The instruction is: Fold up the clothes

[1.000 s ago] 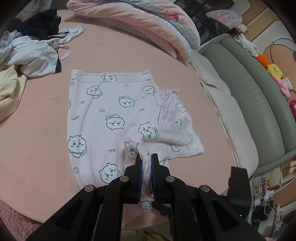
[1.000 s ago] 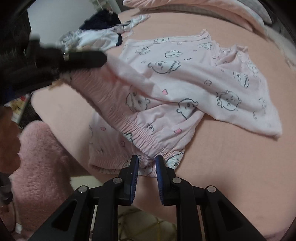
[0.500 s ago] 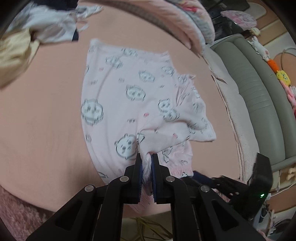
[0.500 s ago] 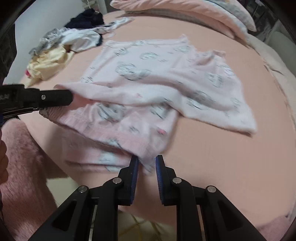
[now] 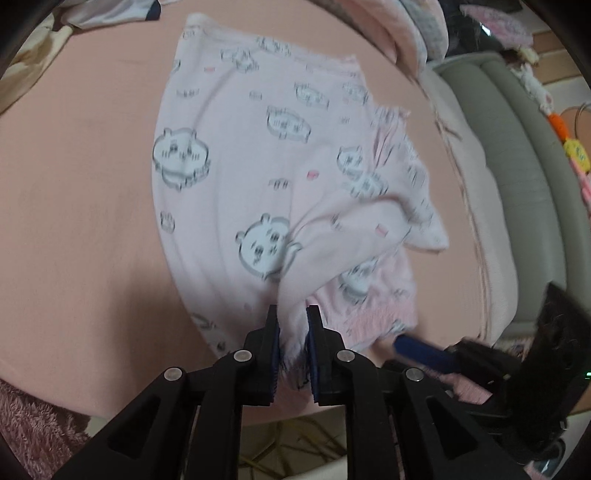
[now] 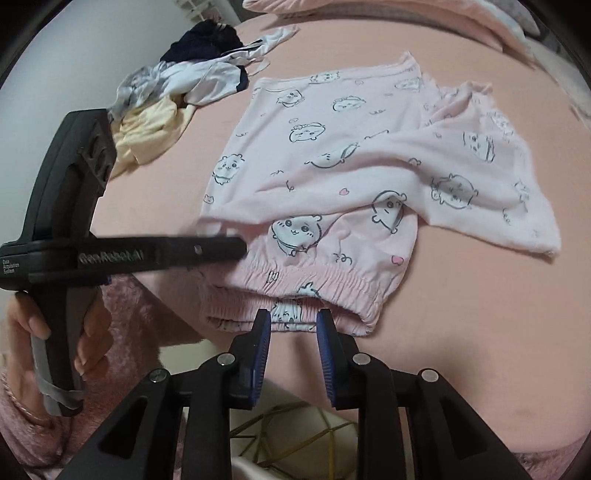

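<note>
- Left wrist view: motion blur smears the cartoon prints on the pink pajama pants (image 5: 258, 166).
- Pile of clothes (image 5: 44, 48) beside the pants runs off the frame's edge.

A pink bed (image 6: 480, 302) fills both views. Beyond it to one side stands a grey-green sofa (image 5: 517, 155) with small plush toys (image 5: 570, 147) along its back. A pink quilt (image 5: 399, 33) is bunched at the far edge of the bed. A fluffy pink blanket (image 5: 33, 421) hangs at the near edge.
</note>
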